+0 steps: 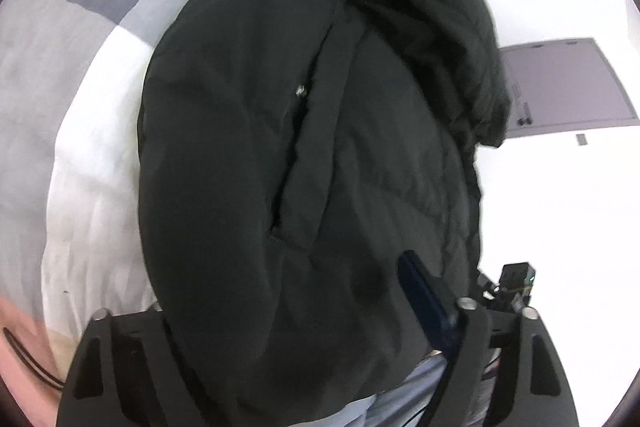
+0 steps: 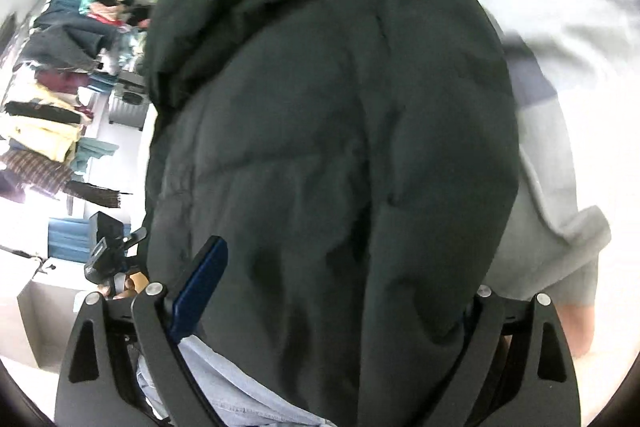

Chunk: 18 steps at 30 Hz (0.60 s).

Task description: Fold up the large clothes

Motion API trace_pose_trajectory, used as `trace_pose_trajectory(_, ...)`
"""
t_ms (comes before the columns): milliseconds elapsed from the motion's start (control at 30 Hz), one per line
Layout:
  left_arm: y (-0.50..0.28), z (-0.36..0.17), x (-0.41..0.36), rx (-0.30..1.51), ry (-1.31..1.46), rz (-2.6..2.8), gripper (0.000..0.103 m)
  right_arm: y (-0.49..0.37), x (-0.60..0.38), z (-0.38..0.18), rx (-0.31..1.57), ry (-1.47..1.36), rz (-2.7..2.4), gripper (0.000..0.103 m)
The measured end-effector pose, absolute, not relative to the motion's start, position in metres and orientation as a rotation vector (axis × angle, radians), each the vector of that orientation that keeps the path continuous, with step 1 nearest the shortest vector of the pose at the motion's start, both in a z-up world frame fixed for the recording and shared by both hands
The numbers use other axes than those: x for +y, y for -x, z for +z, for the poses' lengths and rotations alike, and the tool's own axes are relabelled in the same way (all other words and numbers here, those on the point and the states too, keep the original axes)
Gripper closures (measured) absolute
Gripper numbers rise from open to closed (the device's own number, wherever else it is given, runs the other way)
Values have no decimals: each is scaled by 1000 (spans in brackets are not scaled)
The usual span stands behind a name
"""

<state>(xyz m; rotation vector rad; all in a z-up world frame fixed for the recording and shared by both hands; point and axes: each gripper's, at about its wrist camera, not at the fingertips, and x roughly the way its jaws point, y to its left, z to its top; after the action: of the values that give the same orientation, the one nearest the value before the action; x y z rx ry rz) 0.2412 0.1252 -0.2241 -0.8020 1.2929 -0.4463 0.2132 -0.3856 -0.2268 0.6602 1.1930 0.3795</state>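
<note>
Currently the black padded jacket fills the middle of both wrist views, hanging bunched in front of the cameras. Left tool: its fingers stand wide apart with jacket fabric draped between and over them; one blue finger pad shows against the cloth on the jacket's right side, the other finger is buried under fabric, so a true clamp on the jacket cannot be confirmed from this view. Right tool: same picture, fingers spread, jacket bulk lying between them, a blue pad pressed along the jacket's left edge, opposite finger mostly covered; grip state cannot be told. Jacket details: a fleecy collar or hood bunched at the jacket's top, a placket seam with a small metal snap running down its front. Left of the jacket in the left wrist view lies a patchwork bedspread in grey, white and cream blocks; whether the jacket touches it is unclear. Below the jacket's lower hem, pale blue denim shows. Left of the jacket in the right wrist view, a rack of mixed hanging clothes stands well apart. Both frames carry motion blur.
</note>
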Motion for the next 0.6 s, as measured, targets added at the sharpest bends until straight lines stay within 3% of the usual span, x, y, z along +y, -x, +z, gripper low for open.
trace_pose_trajectory(167, -237, -211, 121, 1215, 810, -539, 26, -206, -388, -213, 1107, -667, 413, 18)
trace_pose_trajectory(367, -235, -209, 109, 1232, 755, -514, 26, -183, -380, -201, 1021, -704, 335, 18)
trace_pose_trajectory(433, -235, -217, 108, 1273, 717, -441, 34, -179, -376, -205, 1042, -677, 255, 21)
trace_pose_trajectory(533, -237, -227, 105, 1313, 689, -387, 37, -178, -375, -214, 1089, -675, 144, 36)
trace_pose_trajectory(600, -239, -226, 104, 1314, 677, -376, 47, -180, -377, -217, 1108, -671, 88, 60)
